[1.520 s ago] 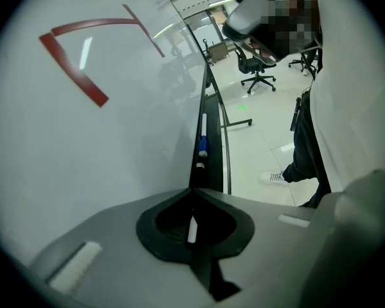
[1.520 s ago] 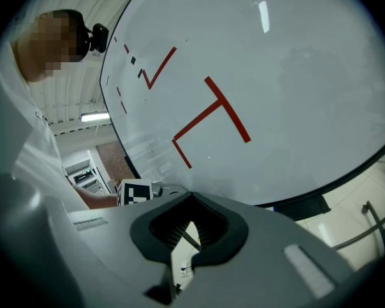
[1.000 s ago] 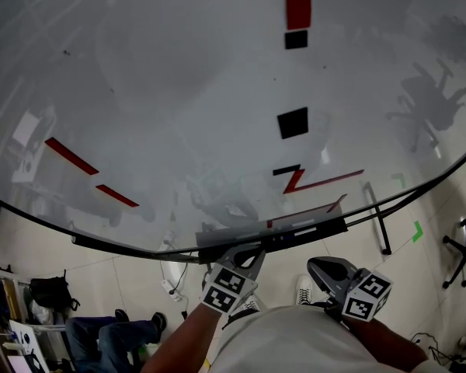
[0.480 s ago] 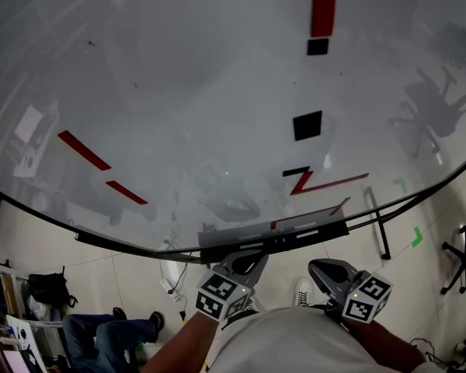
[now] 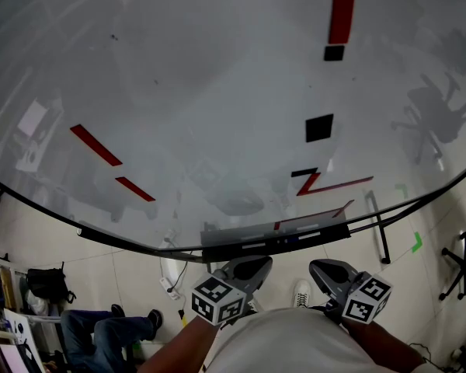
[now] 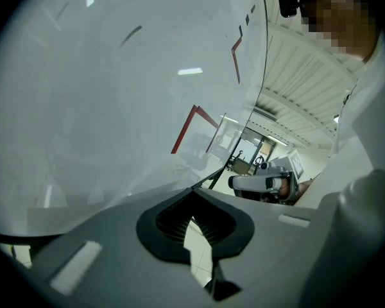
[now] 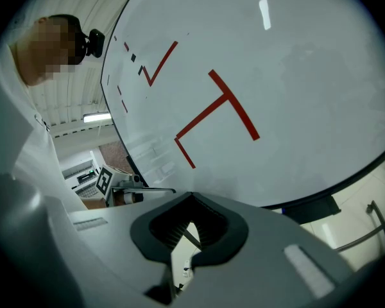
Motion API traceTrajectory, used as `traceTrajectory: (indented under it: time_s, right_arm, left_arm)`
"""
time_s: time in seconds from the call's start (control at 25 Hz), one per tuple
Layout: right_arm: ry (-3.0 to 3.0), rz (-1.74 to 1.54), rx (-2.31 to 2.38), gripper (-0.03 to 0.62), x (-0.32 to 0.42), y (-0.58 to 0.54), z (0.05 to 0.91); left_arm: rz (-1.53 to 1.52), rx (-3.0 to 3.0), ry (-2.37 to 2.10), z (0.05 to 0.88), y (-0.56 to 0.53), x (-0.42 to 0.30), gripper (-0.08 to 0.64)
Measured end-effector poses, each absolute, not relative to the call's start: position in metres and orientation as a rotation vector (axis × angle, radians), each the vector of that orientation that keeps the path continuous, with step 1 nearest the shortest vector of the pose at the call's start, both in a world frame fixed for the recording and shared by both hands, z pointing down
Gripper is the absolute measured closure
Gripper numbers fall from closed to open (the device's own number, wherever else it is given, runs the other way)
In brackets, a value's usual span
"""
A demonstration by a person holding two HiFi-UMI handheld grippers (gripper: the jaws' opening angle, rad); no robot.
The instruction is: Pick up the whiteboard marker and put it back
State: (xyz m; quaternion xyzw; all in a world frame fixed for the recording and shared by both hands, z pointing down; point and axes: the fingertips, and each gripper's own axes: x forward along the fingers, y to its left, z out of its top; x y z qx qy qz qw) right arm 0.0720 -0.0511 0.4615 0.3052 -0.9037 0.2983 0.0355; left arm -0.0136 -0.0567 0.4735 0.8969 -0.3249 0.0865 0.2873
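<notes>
Both grippers hang low by the person's body, the left gripper [image 5: 251, 266] and right gripper [image 5: 327, 270] with fingers together and empty. The whiteboard marker is too indistinct to pick out, probably on the tray [image 5: 217, 252] under the whiteboard [image 5: 217, 107]. The reach is unstarted; next, open one gripper's fingers towards the tray.

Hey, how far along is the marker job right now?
Done: cannot tell; no marker shows clearly on the tray. In hand: nothing; the left gripper and right gripper are both shut and empty, below the tray. Remaining: possibly the whole pick-up and return.
</notes>
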Motion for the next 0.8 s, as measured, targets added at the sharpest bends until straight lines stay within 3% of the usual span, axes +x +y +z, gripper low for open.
traceTrajectory:
  time_s: [0.8]
  right_arm:
    - [-2.882,0.894,0.768,0.591,0.046,-0.05,0.446]
  left_arm:
    - [-0.048,2.242,-0.836,0.452,-0.039,-0.032,0.545]
